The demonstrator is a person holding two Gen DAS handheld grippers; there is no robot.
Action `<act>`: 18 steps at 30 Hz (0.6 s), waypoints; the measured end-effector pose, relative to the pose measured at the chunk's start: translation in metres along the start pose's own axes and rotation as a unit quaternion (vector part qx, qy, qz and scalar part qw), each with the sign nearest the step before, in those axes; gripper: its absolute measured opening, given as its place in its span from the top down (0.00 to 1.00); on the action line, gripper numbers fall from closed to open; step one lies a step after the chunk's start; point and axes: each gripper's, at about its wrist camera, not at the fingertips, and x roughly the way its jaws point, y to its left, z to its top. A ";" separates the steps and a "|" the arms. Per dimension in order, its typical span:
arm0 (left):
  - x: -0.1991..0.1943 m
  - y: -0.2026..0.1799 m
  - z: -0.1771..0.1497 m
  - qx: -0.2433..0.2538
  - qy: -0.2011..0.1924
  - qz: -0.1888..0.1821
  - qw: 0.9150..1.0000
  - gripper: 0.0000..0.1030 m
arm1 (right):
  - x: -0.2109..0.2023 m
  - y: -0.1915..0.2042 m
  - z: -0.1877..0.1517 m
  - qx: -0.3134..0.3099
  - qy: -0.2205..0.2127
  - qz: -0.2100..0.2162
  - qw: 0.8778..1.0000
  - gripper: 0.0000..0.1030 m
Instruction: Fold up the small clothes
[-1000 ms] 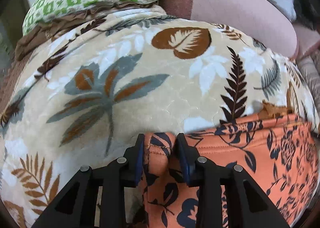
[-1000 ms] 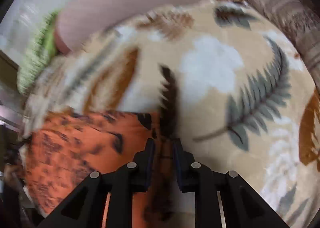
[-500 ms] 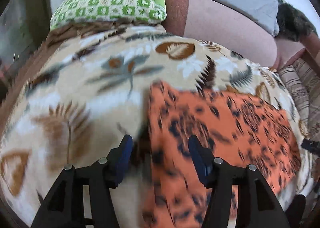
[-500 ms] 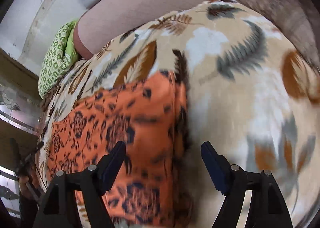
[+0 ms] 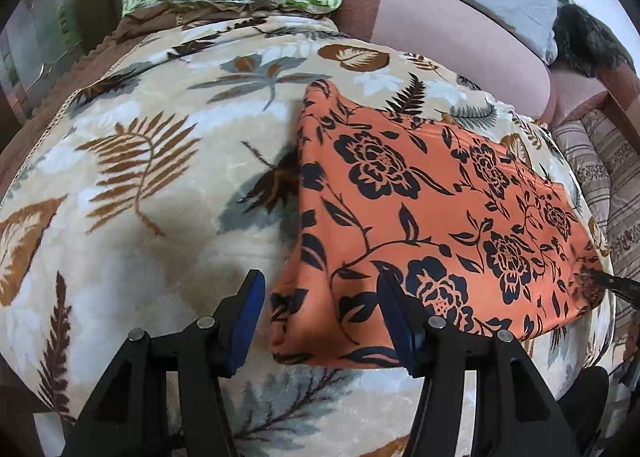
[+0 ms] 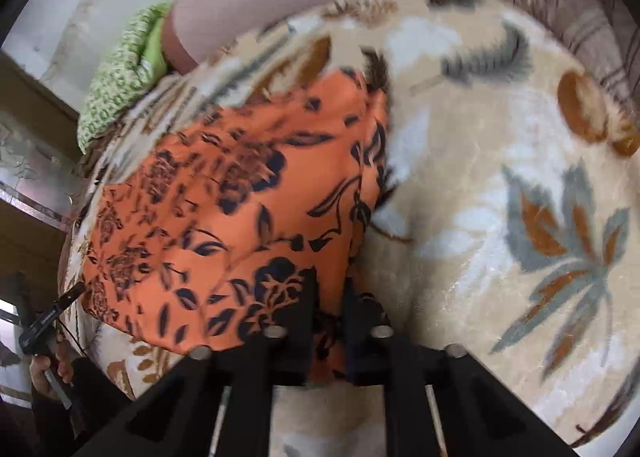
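Orange floral cloth lies folded flat on a leaf-print blanket over a bed. Left gripper hovers part-open above its near corner, gripping nothing. Right gripper is clamped tight on the cloth's near edge, fabric between its jaws.

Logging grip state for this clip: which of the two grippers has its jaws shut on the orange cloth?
The right gripper, pinching the near edge of the orange floral cloth. The left gripper stands open, touching nothing.
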 end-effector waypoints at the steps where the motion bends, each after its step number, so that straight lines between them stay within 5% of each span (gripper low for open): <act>1: -0.002 0.002 -0.001 -0.003 -0.003 0.001 1.000 0.43 | 0.001 -0.008 -0.004 0.018 0.009 0.000 1.000 0.95; 4: -0.001 0.002 -0.002 -0.007 0.002 -0.003 1.000 0.43 | 0.034 -0.040 -0.023 0.082 0.065 0.001 0.995 0.95; 8: -0.002 -0.008 0.003 0.008 -0.004 -0.006 1.000 0.43 | 0.017 -0.031 -0.017 0.061 0.018 0.024 0.998 0.88; 12: 0.005 -0.018 0.008 0.022 -0.001 -0.006 1.000 0.43 | -0.002 -0.027 0.010 0.048 -0.025 0.004 0.999 0.81; 18: 0.019 -0.020 0.007 0.017 0.010 0.001 1.000 0.43 | 0.042 -0.009 0.069 0.008 -0.004 -0.007 1.000 0.78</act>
